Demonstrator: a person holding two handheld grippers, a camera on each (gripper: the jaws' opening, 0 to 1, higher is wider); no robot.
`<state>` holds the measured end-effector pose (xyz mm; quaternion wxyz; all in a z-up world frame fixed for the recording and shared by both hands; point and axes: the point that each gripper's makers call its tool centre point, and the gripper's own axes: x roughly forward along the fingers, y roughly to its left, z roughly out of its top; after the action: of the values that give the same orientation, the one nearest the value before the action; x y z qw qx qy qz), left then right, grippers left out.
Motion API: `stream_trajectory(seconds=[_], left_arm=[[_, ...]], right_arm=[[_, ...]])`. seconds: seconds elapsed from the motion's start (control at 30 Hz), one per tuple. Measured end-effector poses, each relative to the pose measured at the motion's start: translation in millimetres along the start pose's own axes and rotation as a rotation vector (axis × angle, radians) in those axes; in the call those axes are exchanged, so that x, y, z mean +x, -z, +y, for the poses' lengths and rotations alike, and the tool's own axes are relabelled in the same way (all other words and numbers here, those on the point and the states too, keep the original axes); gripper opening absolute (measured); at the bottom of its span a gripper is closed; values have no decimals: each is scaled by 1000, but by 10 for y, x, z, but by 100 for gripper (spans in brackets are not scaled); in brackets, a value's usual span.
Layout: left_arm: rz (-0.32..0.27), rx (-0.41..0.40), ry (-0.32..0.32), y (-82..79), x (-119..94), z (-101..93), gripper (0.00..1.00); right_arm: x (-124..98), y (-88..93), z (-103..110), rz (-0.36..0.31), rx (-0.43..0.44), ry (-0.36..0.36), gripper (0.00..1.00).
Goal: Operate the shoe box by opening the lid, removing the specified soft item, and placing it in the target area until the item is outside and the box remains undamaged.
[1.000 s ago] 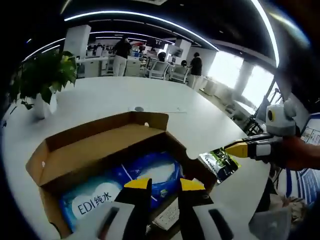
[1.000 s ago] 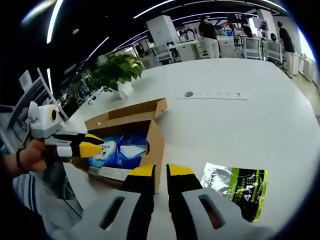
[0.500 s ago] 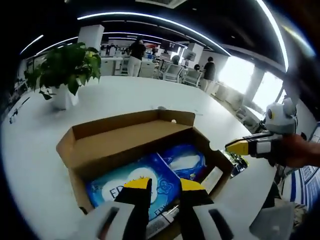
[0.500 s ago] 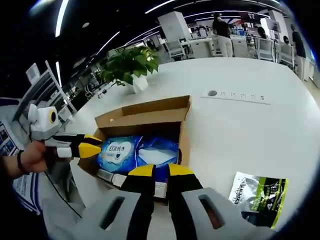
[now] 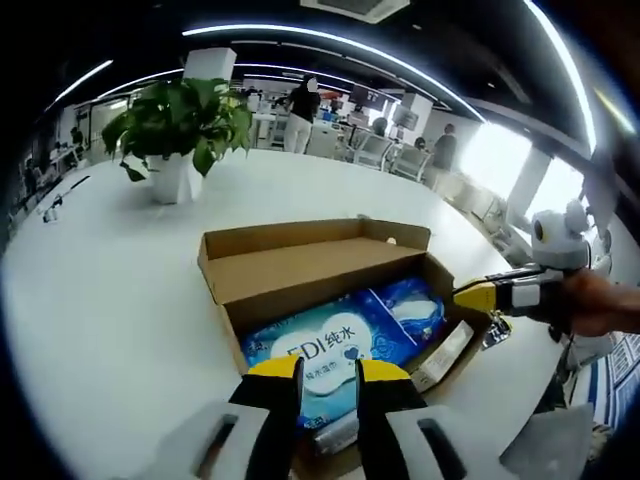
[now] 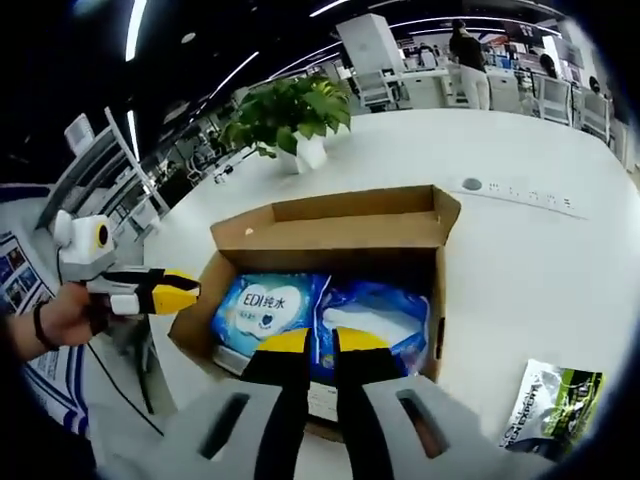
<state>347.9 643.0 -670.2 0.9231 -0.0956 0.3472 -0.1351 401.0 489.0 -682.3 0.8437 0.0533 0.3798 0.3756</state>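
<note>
Open brown cardboard shoe box (image 5: 320, 275) (image 6: 330, 235) on white round table (image 5: 110, 300) (image 6: 520, 260), lid flap raised at far side. Inside: two blue soft wipe packs (image 5: 325, 350) (image 6: 268, 305), side by side, directly ahead of both grippers' tips. Left gripper (image 5: 328, 368) jaws slightly apart, empty, above box's near edge. Right gripper (image 6: 310, 341) jaws nearly together, empty. Green-black glossy pouch (image 6: 555, 400) on table right of right gripper. Potted green plant (image 5: 180, 125) (image 6: 295, 115) beyond box.

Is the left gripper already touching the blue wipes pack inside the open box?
Cannot tell. In the left gripper view, the left gripper overlaps the blue wipes pack in the box, without showing contact or a gap.
</note>
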Motion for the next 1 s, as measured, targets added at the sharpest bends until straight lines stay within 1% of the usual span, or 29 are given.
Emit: stream_trajectory(seconds=[0.2,0.43,0.63,0.73,0.8,1.0], left_arm=[[-4,-14,-15,41,-75,105,21],[-9,-36,-34,98,-166,223,21],[-19,-59,-49,155,-262,294,21],[-21,-85,-66,208,-307,380,21],[-32,-105,-76,229,-361,433,21],[-44,-129,-109,323,-515,552,21]], right_arm=[[129,24,101,21,-12,-18,7],[215,56,181,46,-36,-33,7],[308,80,173,66,-45,-38,6],[365,123,160,89,-73,-39,6],[403,155,150,102,-73,-41,7],[522,193,160,123,-84,-50,7]])
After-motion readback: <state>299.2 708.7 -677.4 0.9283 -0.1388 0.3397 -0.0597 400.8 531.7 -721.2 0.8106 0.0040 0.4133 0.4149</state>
